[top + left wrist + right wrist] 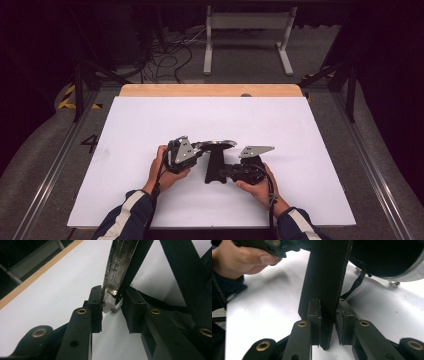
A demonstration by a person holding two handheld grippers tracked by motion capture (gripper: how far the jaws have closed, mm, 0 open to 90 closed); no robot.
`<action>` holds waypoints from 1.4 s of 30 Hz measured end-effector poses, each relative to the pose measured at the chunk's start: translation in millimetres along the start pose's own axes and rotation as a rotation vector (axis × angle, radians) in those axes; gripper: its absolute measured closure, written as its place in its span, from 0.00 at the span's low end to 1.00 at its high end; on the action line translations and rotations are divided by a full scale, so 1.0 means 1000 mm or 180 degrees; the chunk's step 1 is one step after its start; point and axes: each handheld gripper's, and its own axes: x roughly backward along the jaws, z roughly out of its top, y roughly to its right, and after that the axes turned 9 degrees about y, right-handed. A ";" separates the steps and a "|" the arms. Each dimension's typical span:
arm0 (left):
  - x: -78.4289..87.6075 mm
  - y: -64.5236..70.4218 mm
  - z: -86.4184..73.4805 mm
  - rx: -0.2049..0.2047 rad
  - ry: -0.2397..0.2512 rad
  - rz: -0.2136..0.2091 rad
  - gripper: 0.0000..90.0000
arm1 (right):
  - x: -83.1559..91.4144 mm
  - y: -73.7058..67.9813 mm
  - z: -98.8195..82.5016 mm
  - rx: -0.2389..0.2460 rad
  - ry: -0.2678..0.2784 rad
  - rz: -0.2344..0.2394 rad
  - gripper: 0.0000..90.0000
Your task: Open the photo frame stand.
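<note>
Two claws grip one pan: left claw clamps its metal rim, right claw clamps the black handle, running far-to-near above the desk.

White table top, matte, with a bare wooden strip along its far edge. Beyond that edge, a white metal stand on grey floor, loose black cables tangled to its left. Yellow-black hazard tape off the table's far-left corner, metal rails down both sides.
</note>
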 end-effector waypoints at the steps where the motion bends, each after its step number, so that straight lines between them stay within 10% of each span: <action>1: 0.000 0.000 0.000 0.0000 0.0000 0.0000 0.79 | 0.000 0.000 0.000 0.0000 0.0000 0.0000 0.84; 11: 0.011 -0.006 -0.001 0.0245 0.0111 -0.0037 0.69 | 0.007 -0.006 0.000 0.0266 0.0036 -0.0155 0.82; 30: 0.060 -0.011 -0.022 0.0302 -0.0073 -0.0079 0.44 | 0.025 -0.011 0.004 0.0467 0.0212 -0.0345 0.82; 42: 0.062 -0.007 -0.031 0.0281 -0.0218 -0.0065 0.33 | 0.033 -0.018 0.008 0.0580 0.0359 -0.0474 0.85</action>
